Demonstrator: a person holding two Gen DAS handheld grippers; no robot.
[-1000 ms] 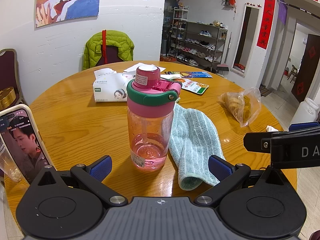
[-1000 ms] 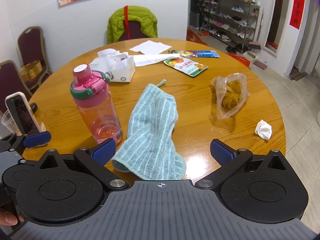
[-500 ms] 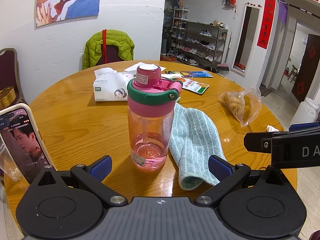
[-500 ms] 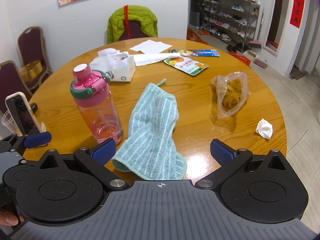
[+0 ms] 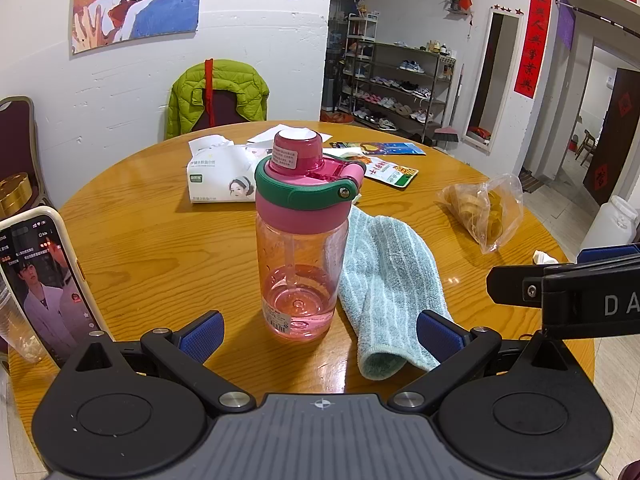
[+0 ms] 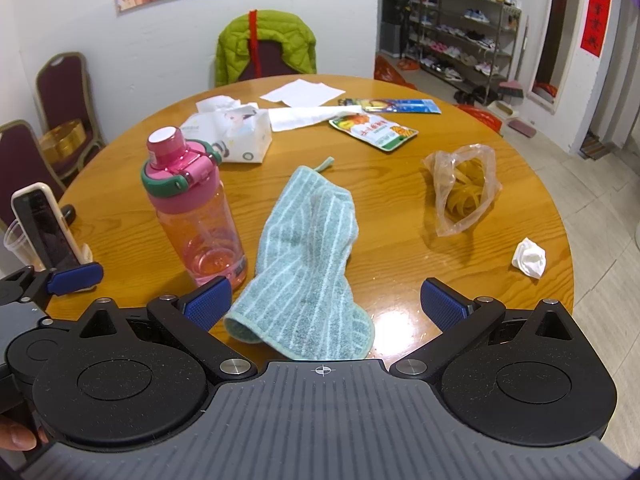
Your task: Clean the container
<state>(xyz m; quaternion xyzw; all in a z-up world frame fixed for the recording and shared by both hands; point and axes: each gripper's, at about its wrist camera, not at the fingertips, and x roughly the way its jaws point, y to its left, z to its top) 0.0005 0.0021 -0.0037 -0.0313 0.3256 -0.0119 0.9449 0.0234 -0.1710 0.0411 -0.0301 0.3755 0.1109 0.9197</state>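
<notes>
The round, glossy wood-grain bench (image 5: 152,240) fills the middle of both views. A ribbed pale-green striped towel (image 6: 308,256) lies crumpled at centre. Just left of it, the translucent pink plastic bottle (image 5: 298,248) stands upright, capped with a pink lid and green band. The left tool (image 5: 318,330) and right tool (image 6: 326,306) are spread wide, holding nothing.

Your pink bottle (image 5: 299,240), lid shut, upright on the table, striped towel (image 5: 386,280) flat just beside it.
</notes>
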